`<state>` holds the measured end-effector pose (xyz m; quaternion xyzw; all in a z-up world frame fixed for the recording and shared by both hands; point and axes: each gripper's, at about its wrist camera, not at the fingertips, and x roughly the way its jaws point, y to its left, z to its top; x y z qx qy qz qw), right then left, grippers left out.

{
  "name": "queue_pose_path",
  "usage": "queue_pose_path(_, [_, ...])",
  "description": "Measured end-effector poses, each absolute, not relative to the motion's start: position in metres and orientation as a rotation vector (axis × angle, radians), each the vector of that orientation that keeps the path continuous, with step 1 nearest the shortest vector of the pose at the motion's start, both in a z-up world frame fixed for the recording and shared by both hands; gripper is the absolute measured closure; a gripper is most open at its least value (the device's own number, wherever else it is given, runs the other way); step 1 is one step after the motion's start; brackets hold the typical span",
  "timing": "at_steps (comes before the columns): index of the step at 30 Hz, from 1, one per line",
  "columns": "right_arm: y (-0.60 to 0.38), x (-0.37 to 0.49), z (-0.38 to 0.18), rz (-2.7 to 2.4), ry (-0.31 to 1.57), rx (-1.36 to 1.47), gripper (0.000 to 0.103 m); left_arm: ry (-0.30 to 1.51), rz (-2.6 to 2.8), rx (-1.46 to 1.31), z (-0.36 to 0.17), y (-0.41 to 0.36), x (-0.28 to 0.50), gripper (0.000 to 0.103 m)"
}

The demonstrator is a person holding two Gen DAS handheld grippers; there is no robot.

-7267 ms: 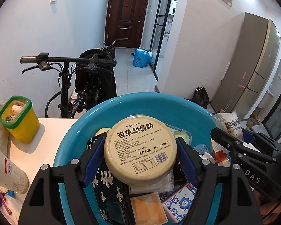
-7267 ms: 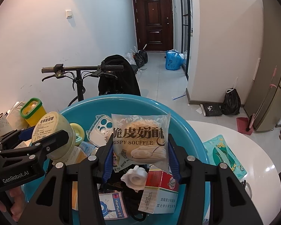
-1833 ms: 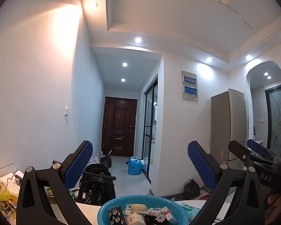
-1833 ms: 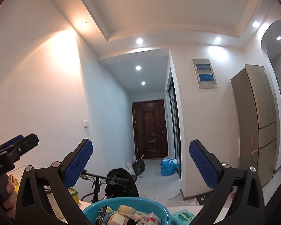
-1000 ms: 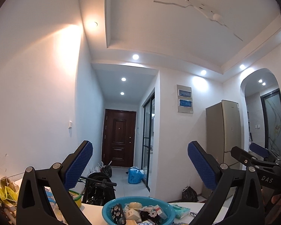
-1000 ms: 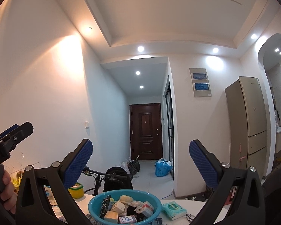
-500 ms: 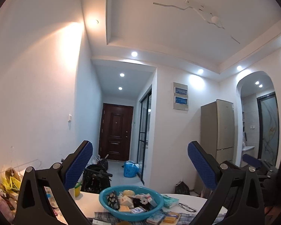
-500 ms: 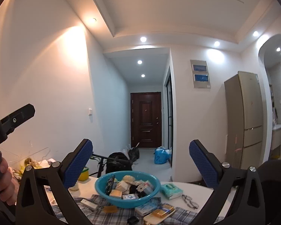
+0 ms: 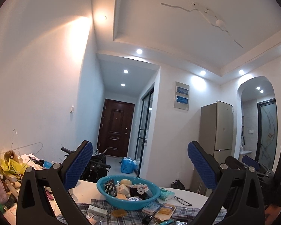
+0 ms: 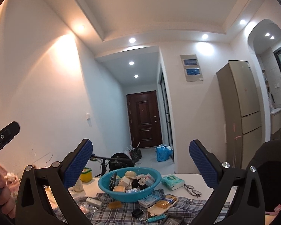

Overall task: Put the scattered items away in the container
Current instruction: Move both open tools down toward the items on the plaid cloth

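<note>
A blue plastic basin [image 9: 129, 201] [image 10: 130, 193] full of small boxes and packets stands on a plaid cloth [image 10: 121, 212] on the white table. Several items lie loose in front of it: a white box [image 10: 94, 202], an amber bar [image 10: 115, 204], a light-blue box [image 10: 149, 200], a yellow pack in an open case [image 10: 164, 204] and a small black item [image 10: 137, 212]. My left gripper [image 9: 140, 166] and right gripper [image 10: 140, 161] are both open, empty, held high and well back from the basin.
A teal tissue pack [image 10: 172, 182] and glasses [image 10: 193, 187] lie right of the basin. A yellow tub [image 10: 86, 174] and clutter [image 9: 7, 174] fill the table's left side. A bicycle [image 10: 110, 161], a fridge [image 10: 241, 116] and a dark door [image 10: 144, 120] stand beyond.
Both grippers let go of their items into the basin, opened wide, then pulled up and back; the basin now looks small and the cloth with loose items has come into view.
</note>
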<state>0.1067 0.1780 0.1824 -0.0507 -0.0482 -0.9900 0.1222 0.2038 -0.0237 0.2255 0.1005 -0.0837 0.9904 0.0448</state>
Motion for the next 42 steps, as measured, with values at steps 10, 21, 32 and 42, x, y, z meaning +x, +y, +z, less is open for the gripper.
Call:
queue_pose_path(10, [0.162,0.045,0.096,-2.957,-0.074,0.072,0.000,-0.288,2.974,-0.034,0.141,-0.018,0.114,0.000])
queue_pose_path(21, [0.153,-0.003,0.060,-2.996,-0.017,0.307,0.000,-0.248,3.018,-0.384,0.083,-0.021,0.048,0.000])
queue_pose_path(32, [0.172,-0.001,0.040,-2.973,-0.094,0.375,0.000,-0.249,3.059,-0.544,0.056,-0.041,0.054,0.000])
queue_pose_path(42, [0.182,-0.012,0.029,-2.978,-0.105,0.503,0.000,-0.317,3.053,-0.688,0.039,-0.056,0.037,0.000])
